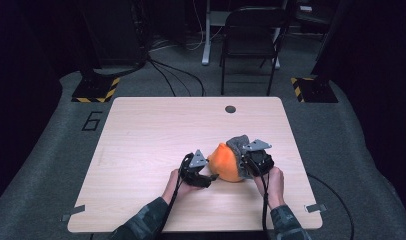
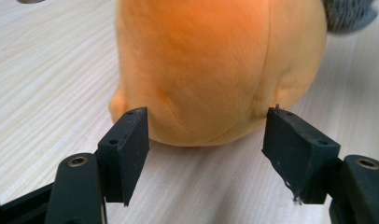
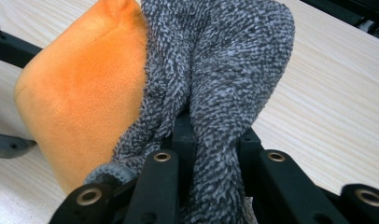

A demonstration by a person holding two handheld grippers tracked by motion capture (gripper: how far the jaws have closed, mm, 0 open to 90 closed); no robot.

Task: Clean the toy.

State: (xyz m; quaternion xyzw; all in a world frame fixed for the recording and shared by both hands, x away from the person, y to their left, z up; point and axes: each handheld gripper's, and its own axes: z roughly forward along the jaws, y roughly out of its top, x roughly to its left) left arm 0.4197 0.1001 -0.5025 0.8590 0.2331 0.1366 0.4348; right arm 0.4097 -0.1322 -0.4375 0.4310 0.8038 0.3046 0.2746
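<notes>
Right gripper pinches grey sock on orange plush; left gripper spread, plush straight ahead between jaws, untouched.

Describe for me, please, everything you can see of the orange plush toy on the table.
The orange plush toy is a rounded, soft, short-piled body with stitched seams, lying on the pale wooden table near its front edge. A fuzzy grey fabric piece covers one side of it; the right gripper is shut on that grey cloth. The left gripper sits at the other end, jaws open on either side, not pressing.
</notes>
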